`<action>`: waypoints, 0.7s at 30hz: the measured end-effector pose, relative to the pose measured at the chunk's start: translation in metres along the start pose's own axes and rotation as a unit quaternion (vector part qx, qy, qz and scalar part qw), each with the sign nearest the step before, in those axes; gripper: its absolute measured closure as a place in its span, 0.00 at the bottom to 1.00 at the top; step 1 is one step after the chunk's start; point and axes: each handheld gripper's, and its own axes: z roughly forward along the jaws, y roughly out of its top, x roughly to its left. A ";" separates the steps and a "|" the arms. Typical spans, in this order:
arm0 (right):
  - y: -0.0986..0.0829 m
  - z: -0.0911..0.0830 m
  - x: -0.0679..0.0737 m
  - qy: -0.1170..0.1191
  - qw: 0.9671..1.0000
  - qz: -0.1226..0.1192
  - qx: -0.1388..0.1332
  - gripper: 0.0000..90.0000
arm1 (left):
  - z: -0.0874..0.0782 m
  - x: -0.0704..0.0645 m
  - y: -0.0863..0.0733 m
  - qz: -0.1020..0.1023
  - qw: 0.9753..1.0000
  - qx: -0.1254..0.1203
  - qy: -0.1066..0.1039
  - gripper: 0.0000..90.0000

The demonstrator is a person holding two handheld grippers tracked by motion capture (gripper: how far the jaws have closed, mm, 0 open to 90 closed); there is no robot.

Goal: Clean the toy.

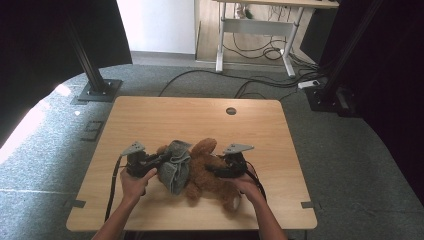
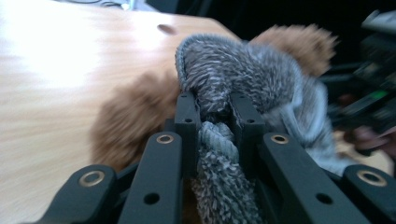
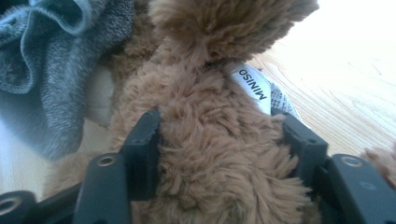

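Bear (image 1: pixel 207 172) lies mid-table. Right gripper (image 1: pixel 220 171), at 3 o'clock, squeezes its body. Left gripper (image 1: pixel 159 161), at 9 o'clock, pinches the grey top (image 1: pixel 176 167). Pull gently, bear held.

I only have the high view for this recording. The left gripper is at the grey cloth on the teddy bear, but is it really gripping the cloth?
Observer: Yes. In the left gripper view the left gripper has its jaws pinched on a bunched fold of the grey cloth.
Operator: And the right gripper, is it just resting against the bear?
Observer: No. In the right gripper view the right gripper has its jaws clamped around a furry part of the teddy bear, fur bulging between them.
Operator: Any marking on the bear?
Observer: A white label near that grip reads MINISO.
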 end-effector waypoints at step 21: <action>-0.022 -0.011 0.021 -0.004 0.998 -0.050 -0.046 0.57 | 0.037 0.002 0.012 -0.018 0.998 0.042 0.034 0.83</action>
